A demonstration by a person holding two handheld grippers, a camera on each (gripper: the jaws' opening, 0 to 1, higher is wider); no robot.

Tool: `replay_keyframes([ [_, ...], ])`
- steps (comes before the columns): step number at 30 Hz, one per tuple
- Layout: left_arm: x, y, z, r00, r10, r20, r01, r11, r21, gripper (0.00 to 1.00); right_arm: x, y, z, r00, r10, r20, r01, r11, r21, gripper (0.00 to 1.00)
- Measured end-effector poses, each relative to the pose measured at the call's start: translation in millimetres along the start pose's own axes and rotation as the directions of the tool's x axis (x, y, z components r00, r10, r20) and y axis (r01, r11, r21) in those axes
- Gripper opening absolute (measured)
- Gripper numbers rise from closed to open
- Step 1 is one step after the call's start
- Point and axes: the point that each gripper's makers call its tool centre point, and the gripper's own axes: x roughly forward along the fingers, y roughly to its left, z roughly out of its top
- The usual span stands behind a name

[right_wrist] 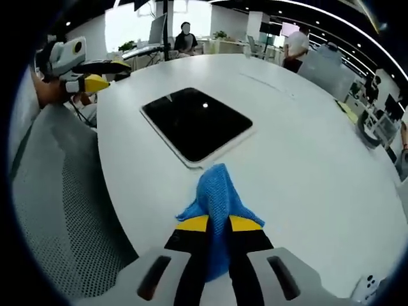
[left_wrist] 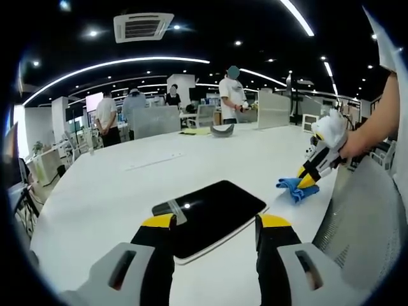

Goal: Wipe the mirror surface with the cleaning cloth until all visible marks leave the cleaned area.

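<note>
Mirror (right_wrist: 196, 124) lies flat beside the blue cloth (right_wrist: 217, 191); right tool (right_wrist: 218, 223) pinches the cloth, left tool (left_wrist: 217, 220) hangs released. A loose pinch could drop it mid-wipe.

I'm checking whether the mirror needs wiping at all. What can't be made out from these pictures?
- Marks on the mirror: right gripper view, dark reflection, too small to tell.
- Mirror's near edge: left gripper view, behind the left gripper.
- Cloth's lower part: right gripper view, hidden in the right gripper.
</note>
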Motion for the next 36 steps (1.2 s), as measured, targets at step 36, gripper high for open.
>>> replay_keyframes([
  [36, -4.0, 1.7, 7.3, 0.999, 0.006, 0.045, -0.005, 1.0, -0.014, 0.47, -42.0, 62.6, 185.8, 0.961, 0.086, 0.264, -0.088, 0.996, -0.003, 0.06],
])
